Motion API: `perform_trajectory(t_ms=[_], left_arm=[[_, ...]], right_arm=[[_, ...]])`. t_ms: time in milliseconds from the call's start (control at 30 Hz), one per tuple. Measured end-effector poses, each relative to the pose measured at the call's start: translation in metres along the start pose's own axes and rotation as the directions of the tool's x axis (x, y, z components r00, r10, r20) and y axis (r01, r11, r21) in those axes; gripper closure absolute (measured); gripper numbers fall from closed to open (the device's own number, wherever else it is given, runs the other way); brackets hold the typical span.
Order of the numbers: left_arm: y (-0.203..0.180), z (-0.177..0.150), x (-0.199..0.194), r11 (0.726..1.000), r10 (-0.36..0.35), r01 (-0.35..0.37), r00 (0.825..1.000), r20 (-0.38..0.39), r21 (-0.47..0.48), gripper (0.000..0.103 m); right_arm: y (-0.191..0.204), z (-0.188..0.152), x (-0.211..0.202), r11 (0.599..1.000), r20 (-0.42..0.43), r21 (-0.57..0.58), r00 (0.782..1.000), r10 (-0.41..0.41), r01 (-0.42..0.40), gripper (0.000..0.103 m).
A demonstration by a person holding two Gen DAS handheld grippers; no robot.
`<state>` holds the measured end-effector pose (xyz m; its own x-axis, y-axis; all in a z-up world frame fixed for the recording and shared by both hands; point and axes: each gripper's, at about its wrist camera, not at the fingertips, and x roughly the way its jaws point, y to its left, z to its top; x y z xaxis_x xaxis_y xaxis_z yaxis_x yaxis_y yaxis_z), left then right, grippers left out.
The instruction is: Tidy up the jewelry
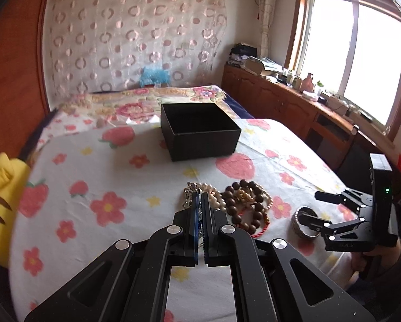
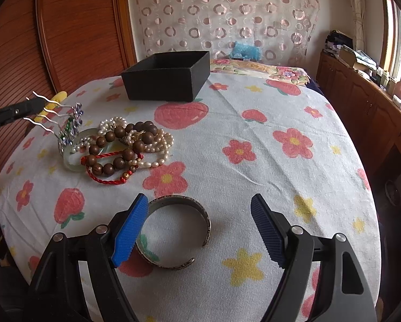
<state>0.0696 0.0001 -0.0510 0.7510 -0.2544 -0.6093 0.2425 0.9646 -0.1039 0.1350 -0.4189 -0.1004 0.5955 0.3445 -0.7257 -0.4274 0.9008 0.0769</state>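
A black open box (image 1: 200,131) (image 2: 170,77) stands at the far side of the floral cloth. A jewelry pile lies nearer: brown bead bracelet (image 1: 243,204) (image 2: 119,147), pearl strands (image 2: 152,145), a pale green bangle (image 2: 74,161), a red cord (image 2: 106,179). My left gripper (image 1: 200,198) (image 2: 33,107) is shut on a jeweled silver hair comb (image 2: 68,126) at the pile's left edge. My right gripper (image 2: 200,214) (image 1: 311,206) is open, its fingers straddling a silver cuff bracelet (image 2: 179,230) (image 1: 302,222) lying on the cloth.
The cloth (image 2: 254,161) covers a rounded table. A yellow plush (image 1: 1,201) lies at the left edge. A bed (image 1: 146,102) is behind, a wooden cabinet (image 1: 294,104) with clutter runs under the window at right, and a wood door (image 2: 79,26) stands left.
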Motion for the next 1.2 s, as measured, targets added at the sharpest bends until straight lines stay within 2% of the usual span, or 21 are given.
perform_trajectory(t_ms=[100, 200, 267, 400, 467, 600, 667, 867, 1100, 1167, 1200], left_arm=[[-0.004, 0.001, 0.004, 0.999, 0.025, -0.025, 1.000, -0.007, 0.035, 0.102], [-0.019, 0.003, 0.009, 0.996, 0.018, -0.016, 1.000, -0.024, 0.088, 0.100], [-0.027, 0.003, 0.012, 0.995, 0.002, 0.002, 0.999, -0.039, 0.102, 0.084], [-0.034, 0.003, 0.009, 0.993, -0.052, 0.055, 0.998, -0.031, 0.102, 0.076], [-0.030, 0.004, 0.005, 0.995, -0.069, 0.070, 0.997, -0.021, 0.076, 0.069], [-0.013, 0.008, -0.007, 0.997, -0.078, 0.078, 0.997, 0.007, 0.016, 0.067], [-0.008, 0.010, -0.013, 0.996, -0.084, 0.084, 0.996, 0.027, -0.004, 0.063], [0.007, 0.008, -0.016, 0.999, -0.042, 0.043, 0.999, 0.031, -0.032, 0.063], [0.025, -0.006, -0.002, 0.997, -0.016, 0.015, 1.000, -0.021, -0.072, 0.063], [0.029, -0.010, 0.002, 0.997, -0.011, 0.008, 0.999, -0.034, -0.079, 0.063], [0.030, -0.012, 0.004, 0.997, -0.006, 0.003, 0.999, -0.041, -0.080, 0.063]], right_arm=[[0.001, 0.000, -0.001, 1.000, 0.000, 0.001, 1.000, 0.000, 0.000, 0.022], [0.000, 0.000, -0.002, 1.000, 0.002, 0.000, 1.000, -0.001, 0.001, 0.022], [0.001, 0.000, -0.001, 1.000, 0.000, 0.001, 1.000, 0.000, 0.000, 0.022], [0.001, 0.000, -0.001, 1.000, 0.001, 0.000, 1.000, -0.001, 0.001, 0.022], [0.001, 0.000, -0.002, 1.000, 0.001, -0.003, 1.000, -0.001, 0.001, 0.022], [0.001, 0.000, -0.002, 1.000, 0.002, -0.003, 1.000, -0.002, 0.002, 0.022], [0.001, 0.000, -0.002, 1.000, 0.001, -0.004, 1.000, -0.005, 0.005, 0.022], [0.007, 0.003, -0.006, 0.999, 0.020, -0.028, 0.999, -0.042, 0.043, 0.022], [0.030, 0.021, -0.013, 0.997, 0.055, -0.063, 0.997, 0.049, -0.045, 0.022], [0.038, 0.027, -0.010, 0.994, 0.049, -0.070, 0.995, 0.083, -0.079, 0.032], [0.043, 0.031, -0.008, 0.993, 0.046, -0.079, 0.994, 0.094, -0.090, 0.034]])
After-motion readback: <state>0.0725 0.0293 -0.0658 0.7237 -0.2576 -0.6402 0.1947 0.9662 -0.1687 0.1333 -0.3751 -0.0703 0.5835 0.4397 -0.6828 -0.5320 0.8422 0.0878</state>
